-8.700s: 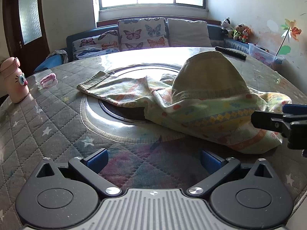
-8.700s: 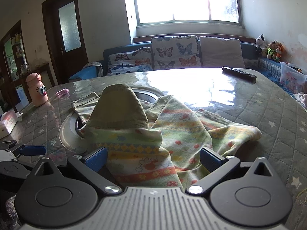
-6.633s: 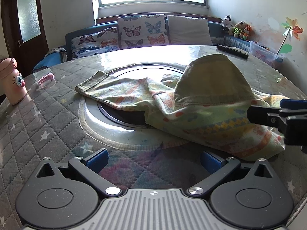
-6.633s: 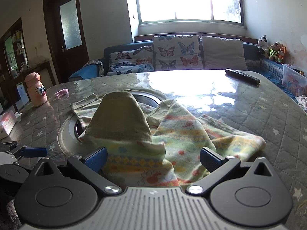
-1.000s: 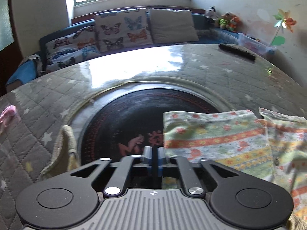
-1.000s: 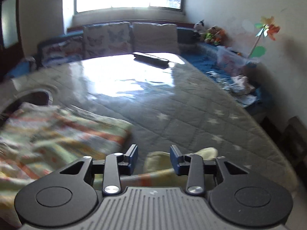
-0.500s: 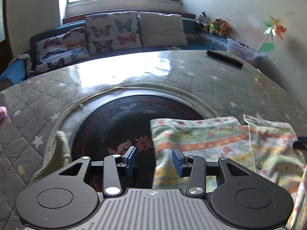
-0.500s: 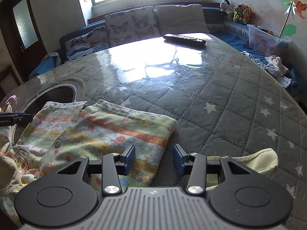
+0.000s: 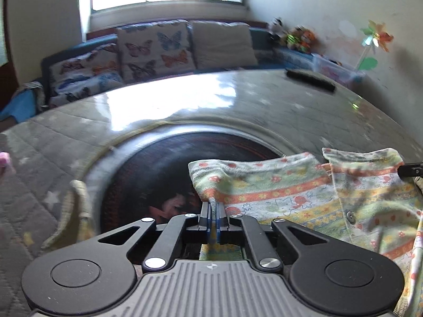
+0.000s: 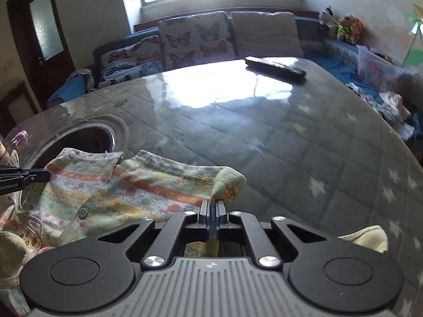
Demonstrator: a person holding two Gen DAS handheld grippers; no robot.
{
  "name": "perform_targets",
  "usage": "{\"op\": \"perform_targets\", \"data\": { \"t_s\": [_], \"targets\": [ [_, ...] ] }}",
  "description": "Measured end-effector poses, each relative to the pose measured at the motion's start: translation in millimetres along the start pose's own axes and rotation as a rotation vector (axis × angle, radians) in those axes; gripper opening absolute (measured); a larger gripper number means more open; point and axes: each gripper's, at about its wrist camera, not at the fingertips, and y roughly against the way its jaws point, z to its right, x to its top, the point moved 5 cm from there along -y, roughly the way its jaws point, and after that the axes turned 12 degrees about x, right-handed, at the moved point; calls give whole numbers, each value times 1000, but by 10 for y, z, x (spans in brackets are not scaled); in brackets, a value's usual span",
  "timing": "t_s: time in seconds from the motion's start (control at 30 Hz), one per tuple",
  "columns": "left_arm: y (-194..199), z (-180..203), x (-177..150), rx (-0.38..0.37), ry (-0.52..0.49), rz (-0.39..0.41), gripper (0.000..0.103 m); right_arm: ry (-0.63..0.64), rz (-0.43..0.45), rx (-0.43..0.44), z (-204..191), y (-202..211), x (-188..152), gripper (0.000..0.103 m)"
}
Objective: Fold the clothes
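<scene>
With the left gripper (image 9: 213,218) pinched on the left corner of the striped garment (image 9: 304,200) at lower centre, and the right gripper (image 10: 212,218) likewise clamped on its right corner, both tilted downward, the fold seems ready: next, lift both corners evenly and carry them over.

home living room: cushioned sofa (image 10: 201,39)
</scene>
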Motion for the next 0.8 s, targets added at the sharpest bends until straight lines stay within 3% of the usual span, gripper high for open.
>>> {"op": "perform_targets", "data": {
  "t_s": [0.37, 0.47, 0.67, 0.73, 0.8],
  "targets": [
    [-113, -833, 326, 191, 133, 31, 4, 166, 67, 137, -646, -892, 922, 3],
    [-218, -1002, 396, 215, 170, 11, 4, 170, 48, 160, -720, -1167, 1074, 4],
    [-182, -1016, 290, 226, 154, -15, 12, 190, -20, 188, -820, -1278, 998, 18],
    [-78, -924, 233, 202, 136, -3, 17, 218, -54, 240, -943, -1206, 885, 28],
    [22, -811, 164, 157, 120, -1, 18, 252, -100, 286, -1092, -1187, 786, 30]
  ]
}}
